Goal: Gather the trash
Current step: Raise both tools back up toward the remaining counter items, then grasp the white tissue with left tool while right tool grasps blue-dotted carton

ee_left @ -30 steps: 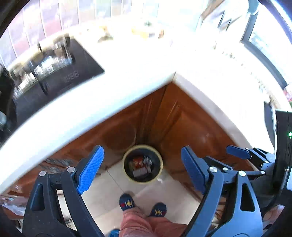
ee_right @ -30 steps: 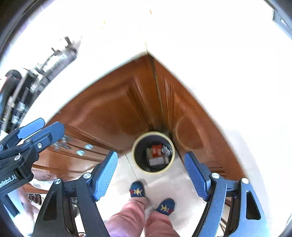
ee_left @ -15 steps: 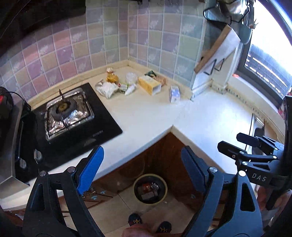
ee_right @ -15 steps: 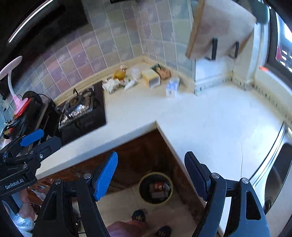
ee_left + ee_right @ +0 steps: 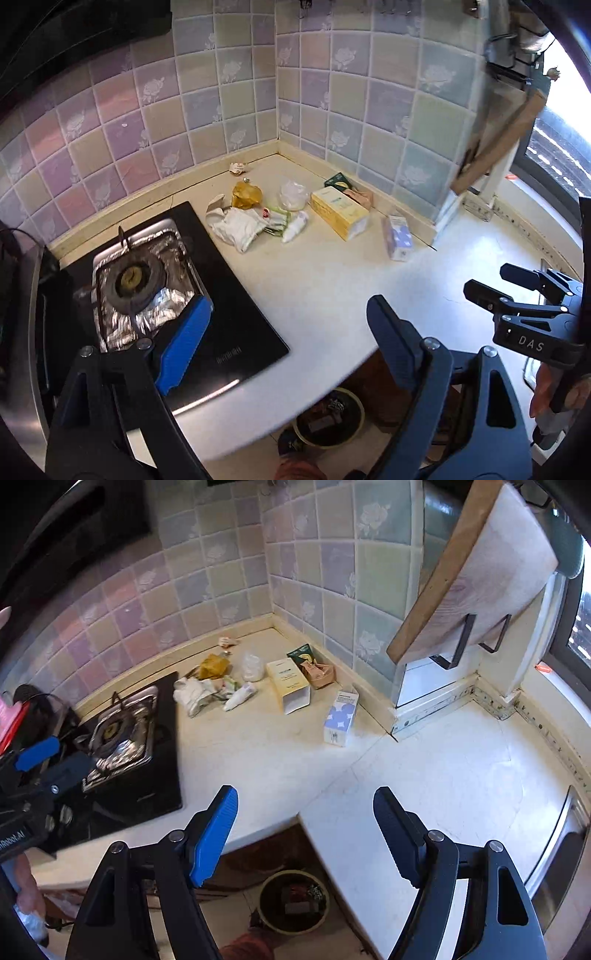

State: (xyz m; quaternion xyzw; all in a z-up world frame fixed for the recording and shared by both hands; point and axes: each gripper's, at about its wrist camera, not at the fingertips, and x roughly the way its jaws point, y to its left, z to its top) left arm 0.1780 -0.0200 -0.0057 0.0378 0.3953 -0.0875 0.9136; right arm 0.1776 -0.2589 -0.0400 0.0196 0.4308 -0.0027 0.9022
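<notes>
- Hovering above the tabletop (image 5: pixel 280 760), the left tool (image 5: pixel 284 332) and right tool (image 5: pixel 304 827) both gape wide, holding nothing.
- Trash (image 5: pixel 258 218) lies clustered in the tiled corner beside the stove (image 5: pixel 140 284).
- Bin (image 5: pixel 293 901) on the floor below holds what may be wrappers.

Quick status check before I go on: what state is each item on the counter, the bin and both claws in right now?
Left claw: open, empty.
Right claw: open, empty.
Yellow box: lying flat, near end open.
Blue-and-white carton: lying on its side.
White wrapper: crumpled beside the hob.
Clear bag: bunched up.
Bin: on the floor, uncovered, trash inside.
Gas burner: no flame visible.
</notes>
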